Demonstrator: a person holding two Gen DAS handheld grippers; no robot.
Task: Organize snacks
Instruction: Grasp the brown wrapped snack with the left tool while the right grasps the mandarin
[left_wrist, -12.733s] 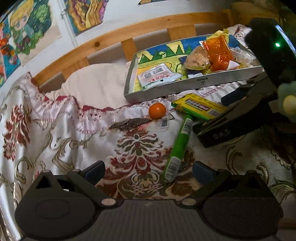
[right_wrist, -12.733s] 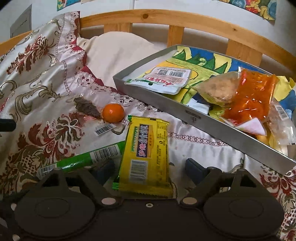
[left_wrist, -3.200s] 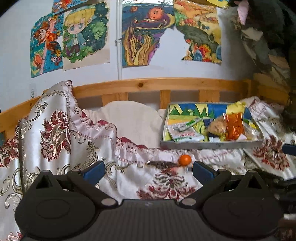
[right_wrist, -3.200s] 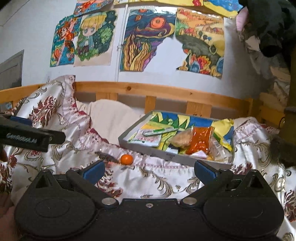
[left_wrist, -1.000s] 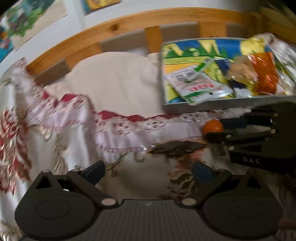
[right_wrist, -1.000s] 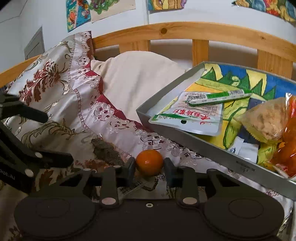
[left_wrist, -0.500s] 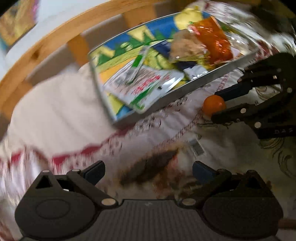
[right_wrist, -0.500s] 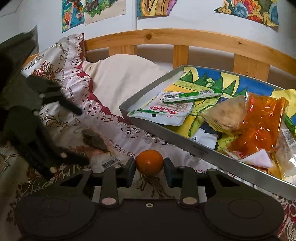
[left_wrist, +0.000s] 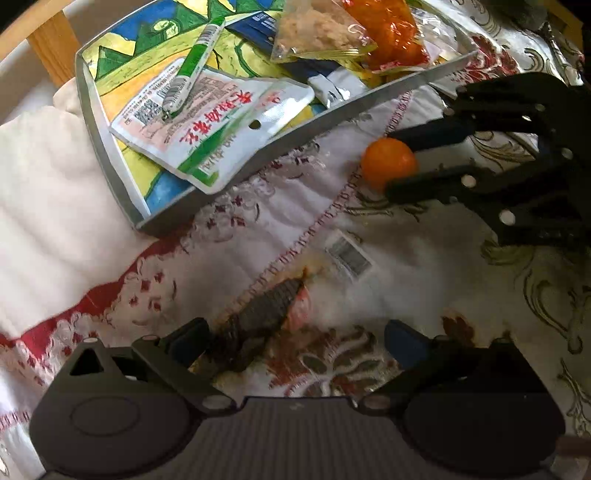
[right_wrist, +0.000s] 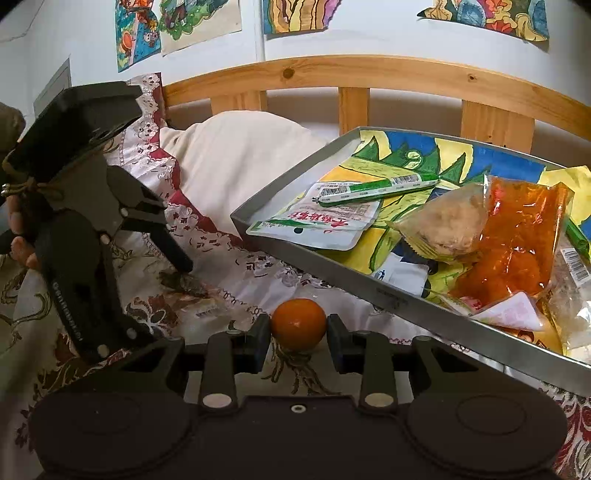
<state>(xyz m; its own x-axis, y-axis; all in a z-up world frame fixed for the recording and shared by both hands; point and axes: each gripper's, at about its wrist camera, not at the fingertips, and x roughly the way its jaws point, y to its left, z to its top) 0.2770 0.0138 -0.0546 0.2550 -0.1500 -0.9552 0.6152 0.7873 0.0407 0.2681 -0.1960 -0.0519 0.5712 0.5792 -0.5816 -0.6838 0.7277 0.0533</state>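
**Orange gripped beside the snack tray**

Orange (right_wrist: 298, 323) sits clamped between the two pads of the right gripper (right_wrist: 298, 338), whose jaws have closed as far as the fruit allows; it is held just above the embroidered bedspread (right_wrist: 229, 266), near the front wall of the grey metal tray (right_wrist: 388, 293). From the left wrist view the same orange (left_wrist: 388, 162) shows pinched between the black fingers reaching in from the right, close to the tray's (left_wrist: 107, 147) near corner but not touching it.

Inside the tray lie a white sachet with red lettering (right_wrist: 317, 221), a green sausage stick (right_wrist: 376, 186) resting across it, a clear bag of pale crumbly snack (right_wrist: 447, 221) and an orange translucent pouch (right_wrist: 517, 240), all on a bright painted lining.

Left gripper (left_wrist: 295, 338) points steeply down at the bedspread with its jaws spread wide and nothing between the pads. A dark, flat snack piece (left_wrist: 266, 310) lies on the cloth just beside its left finger; whether they touch cannot be told. A small barcode label (left_wrist: 349, 254) lies on the cloth between this piece and the orange. A person's fingers (right_wrist: 22, 240) show behind the left gripper in the right wrist view.
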